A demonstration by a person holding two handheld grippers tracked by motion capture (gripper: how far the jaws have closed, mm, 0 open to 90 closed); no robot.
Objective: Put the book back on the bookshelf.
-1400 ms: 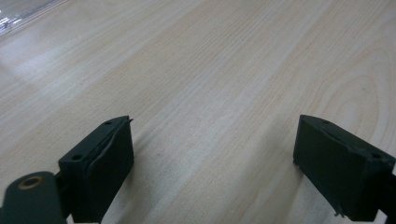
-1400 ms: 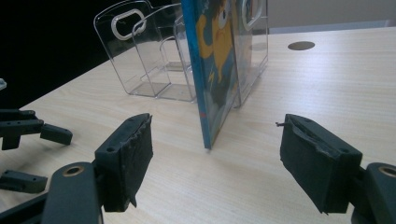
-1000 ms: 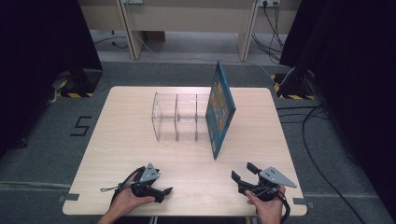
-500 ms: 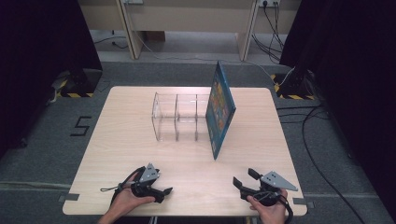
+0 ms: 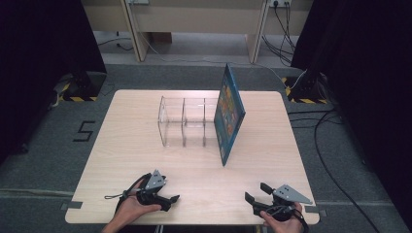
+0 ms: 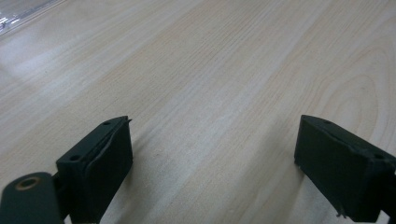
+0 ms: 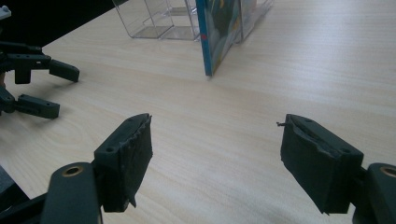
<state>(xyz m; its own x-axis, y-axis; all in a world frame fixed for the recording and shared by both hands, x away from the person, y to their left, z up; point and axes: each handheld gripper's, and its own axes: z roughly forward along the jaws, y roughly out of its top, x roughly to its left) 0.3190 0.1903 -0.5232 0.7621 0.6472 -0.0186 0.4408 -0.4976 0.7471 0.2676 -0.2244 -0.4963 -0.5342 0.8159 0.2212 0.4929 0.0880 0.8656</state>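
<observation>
A clear acrylic organizer with three compartments stands mid-table. A blue picture book leans upright against its right end. Both appear in the right gripper view: the book and the organizer behind it. My left gripper rests near the table's front edge, held by a hand, open with bare wood between its jaws. My right gripper sits near the front right corner, also open and holding nothing. The right gripper view shows the left gripper at the far left.
The wooden table stands on grey carpet with a "5" mark to its left. Cables trail on the floor at the right. Desk legs stand beyond the far edge. Bare tabletop lies between the grippers and the organizer.
My right gripper has drawn back a little toward the table's near edge. The left gripper, book and organizer have not moved.
</observation>
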